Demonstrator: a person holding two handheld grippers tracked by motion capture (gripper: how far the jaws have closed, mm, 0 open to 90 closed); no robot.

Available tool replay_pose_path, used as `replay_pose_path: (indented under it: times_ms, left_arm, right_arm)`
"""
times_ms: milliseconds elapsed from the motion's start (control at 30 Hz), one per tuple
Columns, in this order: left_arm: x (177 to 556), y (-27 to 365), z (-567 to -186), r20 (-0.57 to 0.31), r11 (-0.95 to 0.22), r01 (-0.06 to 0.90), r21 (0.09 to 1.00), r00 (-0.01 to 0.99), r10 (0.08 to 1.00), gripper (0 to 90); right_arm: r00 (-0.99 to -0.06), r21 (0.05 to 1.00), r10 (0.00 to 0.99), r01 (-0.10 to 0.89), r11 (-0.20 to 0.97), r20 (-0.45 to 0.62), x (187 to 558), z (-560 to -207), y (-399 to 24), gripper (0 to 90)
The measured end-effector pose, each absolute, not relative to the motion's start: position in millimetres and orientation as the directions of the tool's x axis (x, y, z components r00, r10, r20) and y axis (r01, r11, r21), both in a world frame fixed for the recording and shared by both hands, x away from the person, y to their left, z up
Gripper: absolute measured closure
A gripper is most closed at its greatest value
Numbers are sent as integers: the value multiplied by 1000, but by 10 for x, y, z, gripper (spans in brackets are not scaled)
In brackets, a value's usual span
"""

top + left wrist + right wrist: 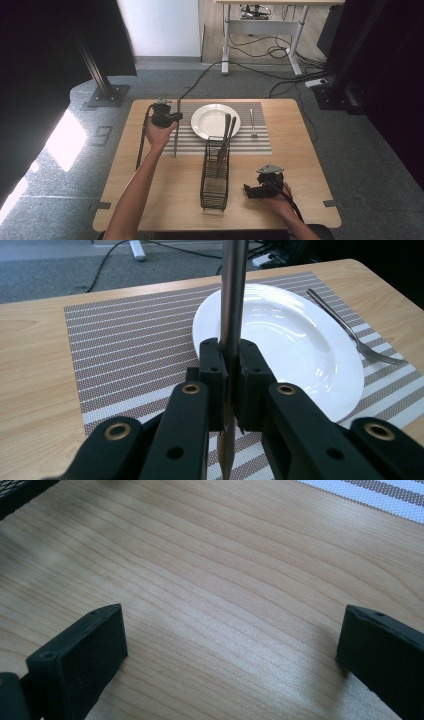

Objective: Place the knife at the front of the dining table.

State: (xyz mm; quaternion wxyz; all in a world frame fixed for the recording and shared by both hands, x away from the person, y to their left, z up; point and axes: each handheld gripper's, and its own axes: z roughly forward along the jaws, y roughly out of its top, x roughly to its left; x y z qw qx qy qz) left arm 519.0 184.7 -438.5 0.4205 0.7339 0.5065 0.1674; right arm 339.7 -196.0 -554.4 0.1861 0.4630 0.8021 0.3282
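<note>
A slim steel knife point(233, 300) is clamped upright in the left hand-held gripper point(230, 390) over the striped placemat point(125, 350), left of the plate point(295, 350). Stiff, light and slippery, it is best pinched mid-handle. The right hand-held gripper point(232, 645) is spread apart over the desk point(210, 570).

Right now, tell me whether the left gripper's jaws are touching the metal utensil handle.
Touching. In the left gripper view, the left gripper has both black jaws pressed flat against the metal utensil handle, with no gap on either side.
</note>
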Motion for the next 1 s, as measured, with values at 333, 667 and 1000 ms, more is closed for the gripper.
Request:
replay_pose_path:
  times_ms: [333,667,1000]
  left_arm:
    - [5407,1852,-4631,-188,-111,640,760,381,905,837]
    - [5537,1852,-4853,-191,-108,683,722,348,918,835]
    - [5625,1849,-5032,-211,-95,723,684,321,923,835]
  right_arm:
    - [-500,702,866,618,354,4,3396,-5547,-1954,0]
    - [-502,703,865,617,354,5,3395,-5547,-1952,0]
    - [-505,702,863,617,356,6,3395,-5547,-1950,0]
